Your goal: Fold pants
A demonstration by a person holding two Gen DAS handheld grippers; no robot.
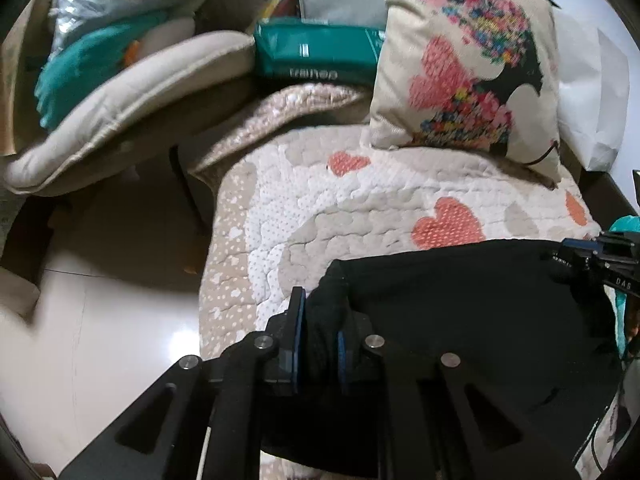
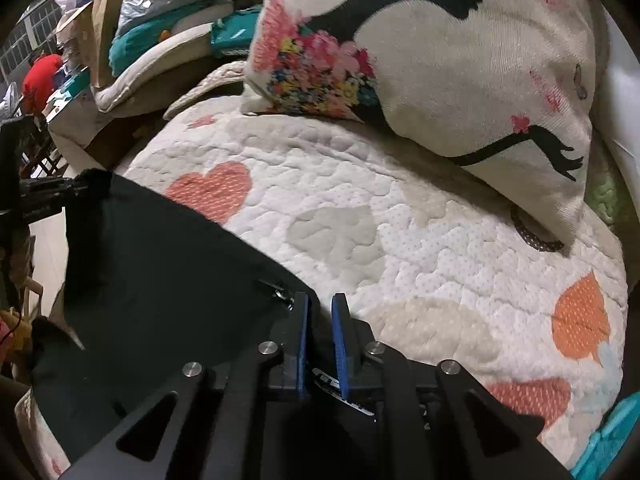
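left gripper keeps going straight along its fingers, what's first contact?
The left gripper, jaws shut on a bunched edge of the black pants, points down at the heart-print quilt. Past the pants, it would probably meet that quilt first; depth is unclear.

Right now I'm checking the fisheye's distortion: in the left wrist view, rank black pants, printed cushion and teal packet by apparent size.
1. Black fabric pants, though nearness inflates them.
2. Cream printed cushion.
3. Teal plastic packet, partly hidden.
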